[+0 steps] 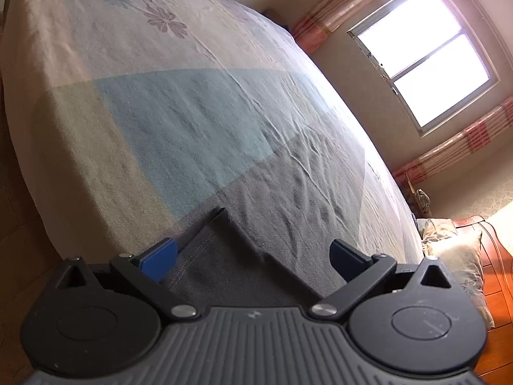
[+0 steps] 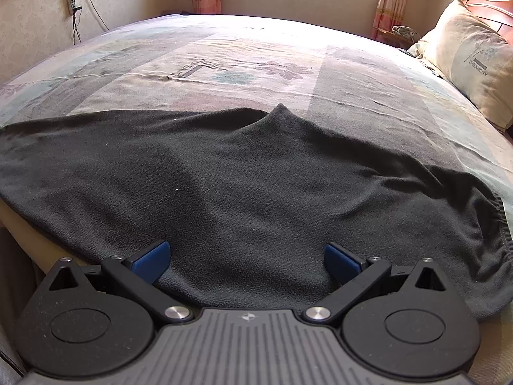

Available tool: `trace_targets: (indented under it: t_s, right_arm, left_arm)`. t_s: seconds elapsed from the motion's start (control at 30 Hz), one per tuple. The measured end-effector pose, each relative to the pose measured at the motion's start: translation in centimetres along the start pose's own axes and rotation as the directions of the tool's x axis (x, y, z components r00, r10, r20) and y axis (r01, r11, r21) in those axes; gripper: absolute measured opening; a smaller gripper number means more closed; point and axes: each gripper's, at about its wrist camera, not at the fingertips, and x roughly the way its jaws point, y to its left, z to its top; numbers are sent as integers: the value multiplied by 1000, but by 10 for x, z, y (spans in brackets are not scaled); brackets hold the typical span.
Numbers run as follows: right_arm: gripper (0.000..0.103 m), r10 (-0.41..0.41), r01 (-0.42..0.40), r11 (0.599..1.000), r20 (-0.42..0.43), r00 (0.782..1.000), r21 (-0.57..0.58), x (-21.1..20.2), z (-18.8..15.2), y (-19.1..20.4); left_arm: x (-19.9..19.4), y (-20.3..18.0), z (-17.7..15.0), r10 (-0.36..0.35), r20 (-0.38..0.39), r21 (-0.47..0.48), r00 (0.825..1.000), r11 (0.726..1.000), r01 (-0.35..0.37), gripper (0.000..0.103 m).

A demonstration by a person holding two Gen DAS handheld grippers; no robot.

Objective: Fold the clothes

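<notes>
Setting: a bedroom, seen from two cameras looking forward along hand-held tongs.
Bed: wide, covered by a patchwork sheet in pale blue, beige and grey panels with printed flowers; the sheet is lightly wrinkled.
Garment: a dark grey fleece piece of clothing, spread flat across the near edge of the bed, with a small peak of fabric rising at its far edge and a gathered, elastic-looking hem at the right end.
Garment in the left view: one stitched corner lies on the grey panel of the sheet, directly ahead of the tool.
Left tongs: blue-padded tips spread wide apart, holding nothing, with the garment's corner lying between them.
Right tongs: blue-padded tips also spread wide, gripping nothing, poised over the garment's near edge.
Pillow: cream, with printed lettering, at the right end of the bed against a wooden headboard.
Window: bright, flanked by pink striped curtains, on the wall beyond the bed.
</notes>
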Motion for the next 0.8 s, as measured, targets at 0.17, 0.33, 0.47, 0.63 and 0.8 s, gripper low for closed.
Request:
trace_targets:
  t_s: [0.17, 0.33, 0.47, 0.63, 0.8]
  right_arm:
    - [103, -5, 4, 998, -4, 1000, -65, -9, 5, 4]
    - [103, -24, 27, 990, 25, 999, -135, -18, 8, 16]
    - [103, -38, 41, 982, 23, 999, -185, -16, 6, 25]
    - [103, -18, 23, 979, 24, 1000, -205, -18, 6, 29]
    - [103, -17, 22, 979, 24, 1000, -205, -18, 6, 30]
  left_arm:
    - [1, 15, -12, 10, -15, -31, 1000, 999, -10, 101]
    - [8, 25, -16, 11, -7, -54, 1000, 998, -11, 101]
    - [12, 27, -14, 6, -1, -57, 1000, 998, -6, 101]
    - [10, 33, -14, -30, 5, -103, 1000, 994, 31, 101]
    - [6, 37, -20, -129, 48, -165, 990, 977, 136, 101]
